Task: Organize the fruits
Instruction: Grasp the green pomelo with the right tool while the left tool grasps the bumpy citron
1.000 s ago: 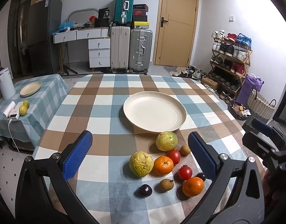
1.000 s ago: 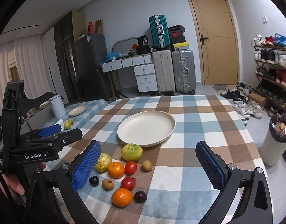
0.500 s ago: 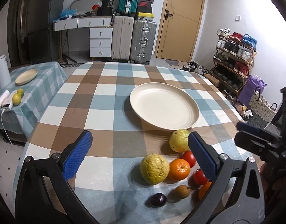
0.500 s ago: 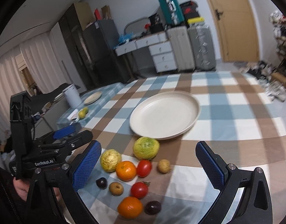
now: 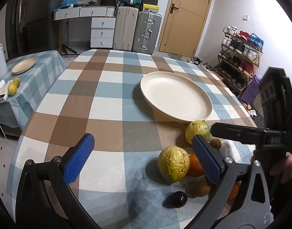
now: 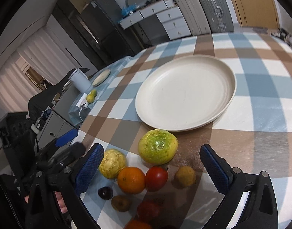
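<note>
You have not started the real work yet: both your left tongs [image 5: 140, 156] and your right tongs [image 6: 151, 168] stand apart and hold nothing. In the right wrist view, from left to right in the lower middle of the frame, you have two yellow-green guavas [image 6: 157, 146], two oranges [image 6: 131, 179], two tomatoes [image 6: 156, 178], two brown small fruits [image 6: 185, 176] and at least one dark plum [image 6: 105, 192], all on the table [image 6: 260, 99]. The plate [image 6: 186, 93] above them is empty, so every fruit is left to move.
</note>
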Tool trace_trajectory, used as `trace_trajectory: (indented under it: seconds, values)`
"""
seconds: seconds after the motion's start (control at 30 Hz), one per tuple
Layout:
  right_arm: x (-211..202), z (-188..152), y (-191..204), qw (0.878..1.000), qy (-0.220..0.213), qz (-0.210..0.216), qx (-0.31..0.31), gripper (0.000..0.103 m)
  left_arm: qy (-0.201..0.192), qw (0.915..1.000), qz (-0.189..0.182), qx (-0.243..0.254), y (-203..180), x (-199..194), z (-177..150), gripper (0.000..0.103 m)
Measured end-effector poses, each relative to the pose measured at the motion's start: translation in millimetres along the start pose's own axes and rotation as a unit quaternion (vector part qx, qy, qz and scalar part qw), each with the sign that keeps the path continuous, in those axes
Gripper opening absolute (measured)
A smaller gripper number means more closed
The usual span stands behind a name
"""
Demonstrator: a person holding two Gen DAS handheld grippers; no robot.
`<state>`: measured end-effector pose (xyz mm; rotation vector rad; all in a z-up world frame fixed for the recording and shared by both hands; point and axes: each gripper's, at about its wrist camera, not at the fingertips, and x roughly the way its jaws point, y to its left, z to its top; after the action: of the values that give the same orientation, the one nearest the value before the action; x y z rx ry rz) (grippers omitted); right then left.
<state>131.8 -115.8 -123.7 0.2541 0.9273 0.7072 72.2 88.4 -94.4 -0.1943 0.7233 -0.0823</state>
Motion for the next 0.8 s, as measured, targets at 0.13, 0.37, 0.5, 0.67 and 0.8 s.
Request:
trace_trajectory:
  seconds: [0.13, 0.37, 0.5, 0.67, 0.8]
  values:
    - [15.0, 4.0, -4.3, 1.000, 0.017, 0.004, 0.008, 0.103, 0.006, 1.0000, -0.003, -0.006, 5.6, 6.1, -1.5, 0.102]
    - [35.7, 8.8, -3.7, 0.999, 0.044, 0.007, 0.009, 0.083, 0.019, 0.9997, -0.009, -0.016, 8.2, 13.5, -5.5, 0.102]
    - [40.9, 8.4, -2.8, 0.998, 0.056, -0.001, 0.008, 0.061, 0.022, 0.9995, -0.013, -0.016, 9.1, 16.9, -5.8, 0.102]
    - [39.6, 5.6, -6.7, 0.998, 0.055, 0.004, 0.024, 0.052, 0.025, 0.9993, -0.020, -0.017, 7.7, 17.2, -6.7, 0.102]
    - [31.9, 3.6, -6.1, 0.999, 0.040, 0.010, 0.026, 0.052, 0.034, 0.9987, -0.031, -0.021, 7.3, 17.9, -7.9, 0.102]
